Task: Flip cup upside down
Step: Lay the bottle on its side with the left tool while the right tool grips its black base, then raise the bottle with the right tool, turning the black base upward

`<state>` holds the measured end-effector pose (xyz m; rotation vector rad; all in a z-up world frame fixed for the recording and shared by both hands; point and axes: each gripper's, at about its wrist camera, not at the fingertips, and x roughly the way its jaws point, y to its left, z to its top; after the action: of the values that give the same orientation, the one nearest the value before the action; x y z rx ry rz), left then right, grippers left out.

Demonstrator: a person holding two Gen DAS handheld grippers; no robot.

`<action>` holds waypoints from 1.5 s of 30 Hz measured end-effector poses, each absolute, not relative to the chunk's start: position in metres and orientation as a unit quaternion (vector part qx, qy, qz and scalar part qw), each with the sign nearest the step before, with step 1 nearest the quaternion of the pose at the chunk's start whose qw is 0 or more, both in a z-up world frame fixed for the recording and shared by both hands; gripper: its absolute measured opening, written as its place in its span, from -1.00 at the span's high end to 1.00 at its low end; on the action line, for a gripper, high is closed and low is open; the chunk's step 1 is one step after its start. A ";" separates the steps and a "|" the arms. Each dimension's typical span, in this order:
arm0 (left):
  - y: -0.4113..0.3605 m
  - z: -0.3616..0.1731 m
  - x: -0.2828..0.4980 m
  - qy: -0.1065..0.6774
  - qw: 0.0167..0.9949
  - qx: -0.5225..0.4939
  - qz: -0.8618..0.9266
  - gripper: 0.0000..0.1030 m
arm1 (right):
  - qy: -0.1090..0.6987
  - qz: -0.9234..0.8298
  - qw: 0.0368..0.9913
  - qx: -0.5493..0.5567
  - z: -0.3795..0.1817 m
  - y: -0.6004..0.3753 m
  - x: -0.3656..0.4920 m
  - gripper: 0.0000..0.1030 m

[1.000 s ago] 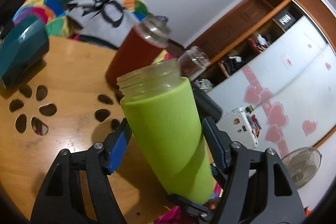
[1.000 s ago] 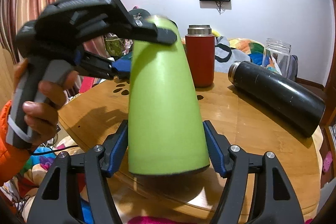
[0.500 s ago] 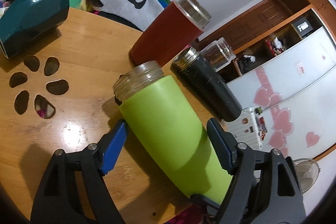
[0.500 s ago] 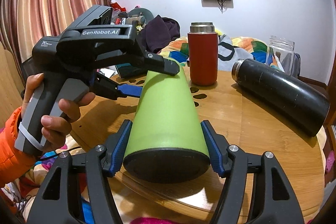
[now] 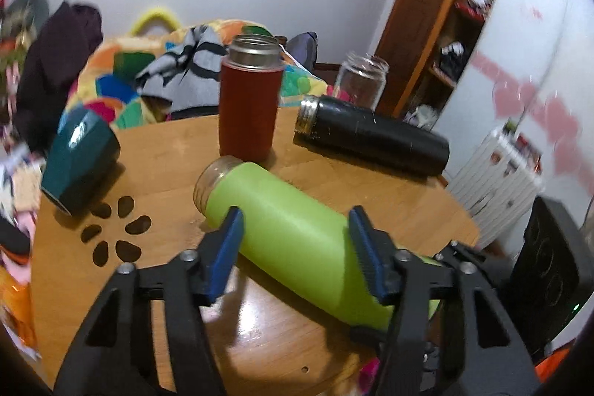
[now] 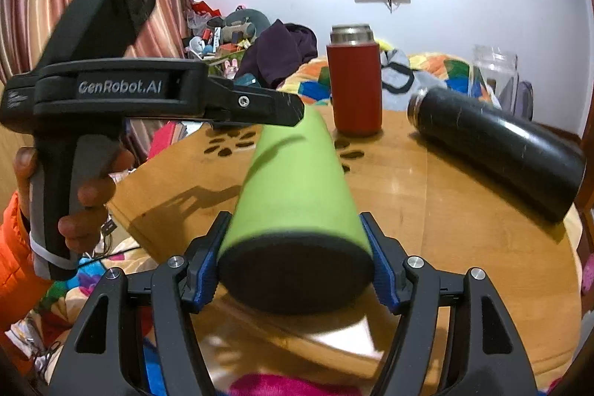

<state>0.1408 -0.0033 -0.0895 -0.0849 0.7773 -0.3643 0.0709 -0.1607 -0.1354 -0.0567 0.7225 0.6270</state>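
As before gripped | green cup (image 5: 293, 232) tipped flatter | right gripper (image 6: 295, 262) clamped

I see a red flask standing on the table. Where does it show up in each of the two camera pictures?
Left wrist view: the red flask stands upright at upper centre, just behind the green cup's mouth.
Right wrist view: the red flask stands upright right of centre, beyond the green cup's far end.
Shared landmark: the black bottle lying on its side to the flask's right.
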 end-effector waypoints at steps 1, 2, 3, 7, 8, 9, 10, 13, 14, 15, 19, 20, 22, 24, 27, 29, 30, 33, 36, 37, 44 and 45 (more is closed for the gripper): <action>-0.005 -0.090 0.139 0.371 0.911 -0.040 -0.177 0.07 | 0.351 0.301 0.886 -0.030 -0.137 -0.162 0.069 -0.24; -0.006 -0.090 0.137 0.369 0.911 -0.037 -0.180 0.12 | 0.351 0.300 0.887 -0.030 -0.138 -0.162 0.067 -0.23; -0.006 -0.090 0.137 0.369 0.911 -0.039 -0.183 0.17 | 0.351 0.299 0.887 -0.031 -0.138 -0.163 0.065 -0.23; -0.007 -0.091 0.138 0.367 0.911 -0.046 -0.185 0.33 | 0.346 0.292 0.891 -0.040 -0.137 -0.161 0.060 -0.22; -0.007 -0.090 0.137 0.365 0.911 -0.047 -0.185 0.37 | 0.343 0.289 0.893 -0.042 -0.136 -0.160 0.059 -0.22; -0.006 -0.089 0.136 0.361 0.912 -0.047 -0.186 0.39 | 0.339 0.286 0.895 -0.045 -0.134 -0.160 0.057 -0.22; -0.007 -0.087 0.134 0.359 0.913 -0.047 -0.185 0.43 | 0.334 0.283 0.898 -0.047 -0.132 -0.160 0.055 -0.22; -0.004 -0.080 0.127 0.349 0.917 -0.048 -0.187 0.54 | 0.315 0.277 0.907 -0.044 -0.118 -0.164 0.051 -0.22; -0.003 -0.078 0.126 0.346 0.918 -0.049 -0.188 0.57 | 0.307 0.277 0.910 -0.039 -0.112 -0.166 0.050 -0.22; -0.002 -0.075 0.125 0.343 0.919 -0.050 -0.190 0.59 | 0.296 0.276 0.914 -0.037 -0.105 -0.168 0.048 -0.22; 0.000 -0.066 0.118 0.327 0.923 -0.053 -0.195 0.65 | 0.266 0.276 0.923 -0.038 -0.081 -0.167 0.047 -0.22; 0.002 -0.063 0.116 0.322 0.925 -0.056 -0.197 0.65 | 0.259 0.277 0.925 -0.040 -0.076 -0.166 0.048 -0.22; 0.005 -0.059 0.114 0.314 0.926 -0.060 -0.199 0.65 | 0.249 0.278 0.927 -0.044 -0.069 -0.162 0.048 -0.22; 0.010 -0.056 0.113 0.308 0.927 -0.068 -0.201 0.65 | 0.238 0.283 0.928 -0.048 -0.060 -0.158 0.052 -0.22; 0.017 -0.053 0.114 0.305 0.926 -0.083 -0.205 0.65 | 0.232 0.288 0.928 -0.049 -0.050 -0.152 0.061 -0.22; 0.023 -0.051 0.116 0.301 0.925 -0.096 -0.210 0.65 | 0.230 0.291 0.927 -0.051 -0.043 -0.147 0.069 -0.22; 0.025 -0.050 0.117 0.300 0.925 -0.101 -0.212 0.65 | 0.229 0.292 0.927 -0.053 -0.040 -0.144 0.074 -0.22; 0.030 -0.047 0.118 0.291 0.926 -0.105 -0.214 0.65 | 0.226 0.296 0.926 -0.061 -0.031 -0.135 0.084 -0.22; 0.035 -0.045 0.122 0.285 0.929 -0.107 -0.209 0.65 | 0.231 0.297 0.924 -0.070 -0.027 -0.125 0.095 -0.22; 0.037 -0.046 0.122 0.284 0.930 -0.109 -0.208 0.65 | 0.234 0.296 0.923 -0.074 -0.026 -0.121 0.101 -0.22; 0.046 -0.051 0.132 0.287 0.932 -0.117 -0.190 0.65 | 0.252 0.289 0.920 -0.078 -0.026 -0.103 0.125 -0.22; 0.047 -0.052 0.133 0.287 0.932 -0.117 -0.186 0.65 | 0.255 0.289 0.920 -0.079 -0.026 -0.101 0.128 -0.22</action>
<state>0.1329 0.0471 -0.0519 -0.2395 0.5883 -0.3816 0.1276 -0.1013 -0.0257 -0.1616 0.5242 0.5931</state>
